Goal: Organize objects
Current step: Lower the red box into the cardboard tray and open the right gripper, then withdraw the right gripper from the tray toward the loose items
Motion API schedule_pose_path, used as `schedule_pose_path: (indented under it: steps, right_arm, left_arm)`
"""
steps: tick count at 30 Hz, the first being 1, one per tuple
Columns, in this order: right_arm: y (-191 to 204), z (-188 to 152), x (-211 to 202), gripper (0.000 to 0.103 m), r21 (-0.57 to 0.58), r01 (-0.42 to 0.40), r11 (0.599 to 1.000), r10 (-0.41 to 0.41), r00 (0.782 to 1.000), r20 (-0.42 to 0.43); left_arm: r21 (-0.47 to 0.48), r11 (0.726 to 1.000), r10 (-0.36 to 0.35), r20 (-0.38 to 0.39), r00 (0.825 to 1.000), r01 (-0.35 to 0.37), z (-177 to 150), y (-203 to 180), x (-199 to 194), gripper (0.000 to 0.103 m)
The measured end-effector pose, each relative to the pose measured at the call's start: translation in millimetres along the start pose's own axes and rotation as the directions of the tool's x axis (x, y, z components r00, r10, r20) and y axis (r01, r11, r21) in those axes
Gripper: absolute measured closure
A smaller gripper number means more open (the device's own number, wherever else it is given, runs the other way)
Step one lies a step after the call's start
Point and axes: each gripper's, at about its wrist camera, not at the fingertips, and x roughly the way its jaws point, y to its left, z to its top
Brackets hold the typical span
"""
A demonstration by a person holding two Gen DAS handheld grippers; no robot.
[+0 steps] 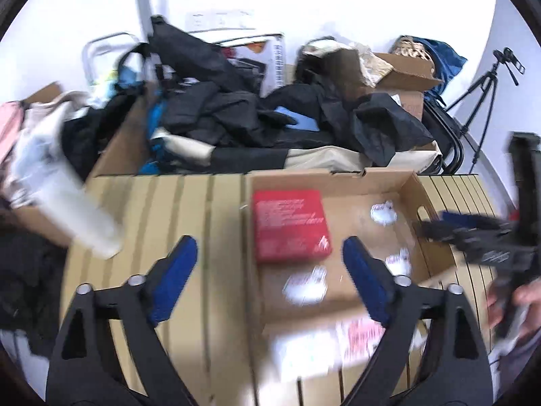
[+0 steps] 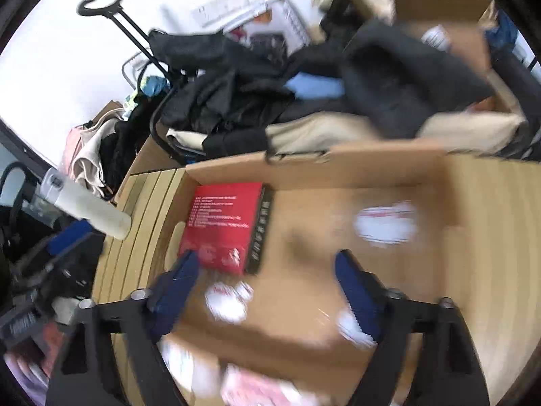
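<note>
An open cardboard box sits on a slatted wooden table. Inside lie a red flat box and several blurred white and pink packets. A white bottle lies at the table's left edge. My left gripper is open and empty above the box's left wall. My right gripper is open and empty above the box floor, and it shows at the right in the left wrist view.
Behind the table a larger carton holds a heap of dark clothes and bags. Further cartons and a tripod stand at the back right. A trolley handle rises at the back left.
</note>
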Motion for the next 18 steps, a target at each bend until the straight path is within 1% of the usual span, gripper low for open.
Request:
schedule_pose_path:
  steps: [1,2,4,6,8,12,13,16,18]
  right_arm:
    - [-2.3,-6.2,-24.2,0.017,-0.025,0.036,0.999,-0.036,0.999,0.01]
    - [-4.6,-12.3,-44.6,0.017,-0.045,0.063,0.997,-0.062,0.998,0.02]
    - [-11.2,-29.0,-89.6,0.017,-0.079,0.113,0.99,-0.111,0.993,0.039]
    - [-17.1,-48.0,-130.8,0.017,-0.089,0.164,0.982,-0.159,0.985,0.06]
    - [-22.5,-70.3,-172.4,0.017,-0.084,0.192,0.978,-0.185,0.979,0.081]
    - [-23.0,-101.6,-216.9,0.017,-0.049,0.186,0.981,-0.181,0.979,0.098]
    - [-21.5,-110.4,-227.5,0.017,-0.042,0.18,0.983,-0.175,0.979,0.106]
    - [-10.6,-143.9,-257.0,0.017,-0.056,0.152,0.987,-0.143,0.98,0.139]
    - [2.9,-177.5,-276.3,0.017,-0.098,0.143,0.985,-0.126,0.979,0.161]
  left_arm:
    - [-0.008,1.0,0.027,0.008,1.0,-0.027,-7.0,3.6,-18.3,0.015]
    - [-0.012,0.999,0.048,0.009,0.999,-0.048,-13.2,6.0,-32.5,0.011]
    - [-0.016,0.997,0.08,0.006,0.997,-0.08,-28.4,10.8,-63.5,0.007]
    - [-0.016,0.995,0.101,0.013,0.995,-0.101,-44.0,12.6,-96.0,0.005]
    - [-0.004,0.991,0.131,0.021,0.991,-0.131,-57.7,9.5,-123.5,0.003]
    - [0.049,0.988,0.145,0.049,0.988,-0.148,-80.1,-8.8,-177.3,0.0]
    - [0.05,0.988,0.141,0.05,0.989,-0.143,-85.7,-11.5,-188.9,0.0]
    - [0.033,0.996,0.087,0.039,0.995,-0.088,-115.6,-17.9,-224.3,0.0]
    - [0.037,0.995,0.087,0.044,0.995,-0.089,-139.6,-22.6,-240.5,0.0]
